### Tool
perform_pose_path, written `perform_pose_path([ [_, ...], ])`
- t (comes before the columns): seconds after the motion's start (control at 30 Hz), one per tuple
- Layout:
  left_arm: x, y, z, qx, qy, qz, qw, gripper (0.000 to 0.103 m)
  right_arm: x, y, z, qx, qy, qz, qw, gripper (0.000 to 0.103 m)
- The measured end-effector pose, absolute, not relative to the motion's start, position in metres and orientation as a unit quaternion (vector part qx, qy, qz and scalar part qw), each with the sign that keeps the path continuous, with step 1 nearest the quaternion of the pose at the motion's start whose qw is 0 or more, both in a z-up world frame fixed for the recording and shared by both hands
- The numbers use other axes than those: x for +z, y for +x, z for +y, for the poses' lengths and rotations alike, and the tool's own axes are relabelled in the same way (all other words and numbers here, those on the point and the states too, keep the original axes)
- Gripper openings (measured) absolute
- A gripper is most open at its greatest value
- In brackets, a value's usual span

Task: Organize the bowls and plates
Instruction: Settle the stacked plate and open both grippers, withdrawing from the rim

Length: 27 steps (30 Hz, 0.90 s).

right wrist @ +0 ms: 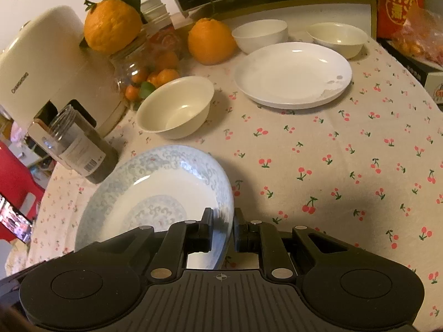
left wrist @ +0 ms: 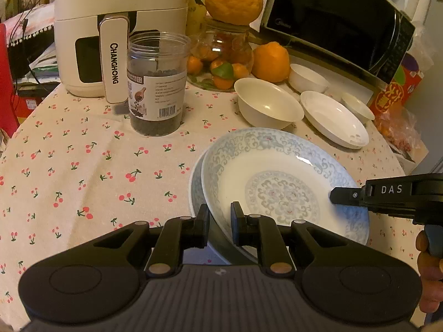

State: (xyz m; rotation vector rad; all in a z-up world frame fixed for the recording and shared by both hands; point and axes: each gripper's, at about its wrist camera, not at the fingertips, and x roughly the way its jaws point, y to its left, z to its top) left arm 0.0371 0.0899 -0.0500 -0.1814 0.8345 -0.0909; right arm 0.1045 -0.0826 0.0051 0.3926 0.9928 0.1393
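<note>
patterned plate (left wrist: 277, 177) tilted, far rim raised, left gripper (left wrist: 220, 221) and right gripper (right wrist: 223, 222) jaws each clamped on its near rim

A second patterned plate (left wrist: 196, 191) lies under the blue patterned plate (left wrist: 277, 182), with only a sliver of its left rim showing in the left wrist view. The near rim of the top plate is covered by the gripper bodies in both views. The microwave (left wrist: 340, 19) runs past the top edge, the jar's label (left wrist: 163, 94) is too small to read, and the desk's (right wrist: 332, 152) near edge is hidden.
</note>
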Motion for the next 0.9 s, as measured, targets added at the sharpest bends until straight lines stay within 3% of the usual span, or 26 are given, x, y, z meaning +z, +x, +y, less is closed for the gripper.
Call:
perform_pose_path([
  [0.73,-0.042,0.041,0.078,-0.049,-0.022,0.428,0.902,0.017,0.012,0.104,-0.077,0.062,0.138,0.478,0.866,0.015],
  [0.9,-0.040,0.039,0.080,-0.042,-0.010,0.432,0.901,0.018,0.011,0.105,-0.074,0.059,0.133,0.482,0.864,0.009],
])
